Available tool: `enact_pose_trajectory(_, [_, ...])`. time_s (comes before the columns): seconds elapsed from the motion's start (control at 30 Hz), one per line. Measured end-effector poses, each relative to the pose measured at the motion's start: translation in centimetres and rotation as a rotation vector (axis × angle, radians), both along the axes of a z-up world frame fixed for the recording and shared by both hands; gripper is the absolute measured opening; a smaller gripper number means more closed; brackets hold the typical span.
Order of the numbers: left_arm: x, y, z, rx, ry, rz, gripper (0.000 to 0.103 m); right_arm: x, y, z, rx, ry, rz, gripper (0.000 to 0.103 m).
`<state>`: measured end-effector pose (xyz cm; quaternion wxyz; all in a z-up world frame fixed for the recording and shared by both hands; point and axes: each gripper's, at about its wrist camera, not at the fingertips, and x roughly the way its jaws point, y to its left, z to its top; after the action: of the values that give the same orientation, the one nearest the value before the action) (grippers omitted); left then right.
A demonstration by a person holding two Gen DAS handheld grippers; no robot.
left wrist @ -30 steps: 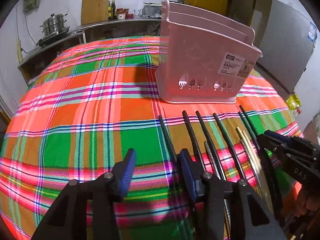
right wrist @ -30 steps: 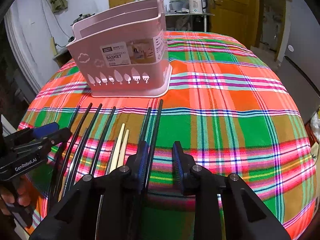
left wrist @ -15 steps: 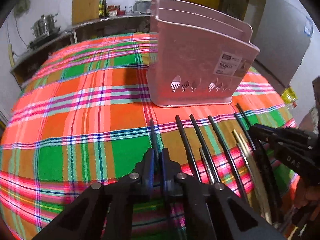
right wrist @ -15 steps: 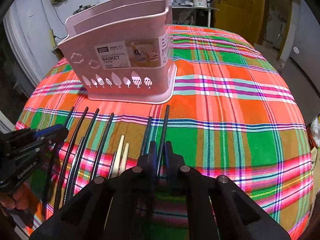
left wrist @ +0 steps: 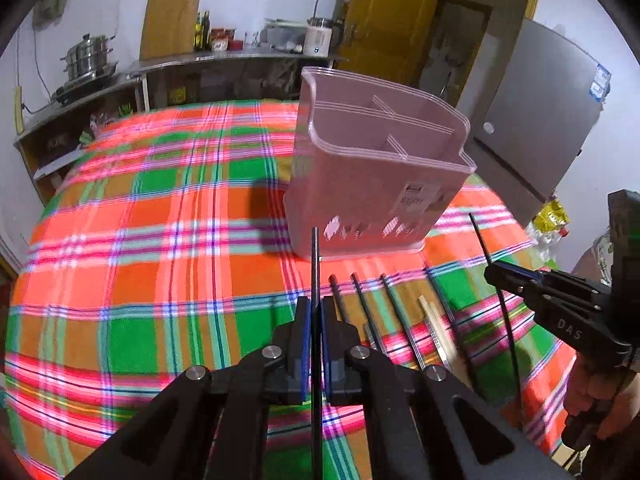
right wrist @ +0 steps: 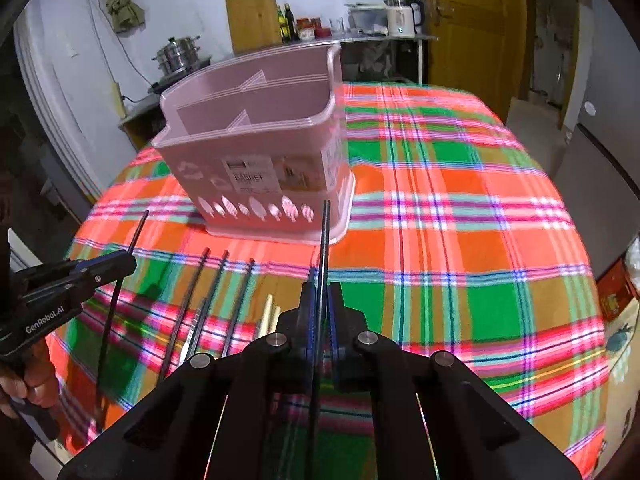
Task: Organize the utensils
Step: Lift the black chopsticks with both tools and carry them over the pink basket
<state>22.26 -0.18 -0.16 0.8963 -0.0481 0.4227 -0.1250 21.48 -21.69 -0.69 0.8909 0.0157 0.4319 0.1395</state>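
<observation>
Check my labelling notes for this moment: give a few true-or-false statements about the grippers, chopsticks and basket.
1. The left gripper holds a black chopstick. True.
2. The right gripper is open and holds nothing. False: it is shut on a black chopstick.
3. The pink basket already contains chopsticks. False: its visible compartments look empty.
4. Several chopsticks lie on the plaid tablecloth. True.

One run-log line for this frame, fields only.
left gripper: shut on black chopstick | right gripper: shut on second black chopstick | pink basket: upright, no utensils visible inside
</observation>
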Motion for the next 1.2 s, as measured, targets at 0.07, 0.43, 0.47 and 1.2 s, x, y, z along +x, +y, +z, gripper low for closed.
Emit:
enact_pose_trajectory(0.07, [-0.4,0.2,1.4,-0.006,-0.024,-0.006,0.004,-0.3,-0.1,0.9,0.005,-0.016,0.002,0.005])
enact_pose_trajectory(0.43, [-2.5,0.3,7.9,-0.010,-0.145,-0.032,0.004,-2.1,-0.8,6.3,0.029,-0.130,0.006,0.005])
enact_pose_trajectory(0.47, [-2.7,0.2,8.4,-0.011,-0.154,-0.035,0.004,-2.3,-0.8,6.7,0.029,-0.138,0.007,0.005])
enact_pose_trajectory(1.2, [0.2,-0.8,15.6,-0.039,-0.205,-0.075,0.004,-2.3,0.6,14.3,0.089,-0.269,0.044,0.005])
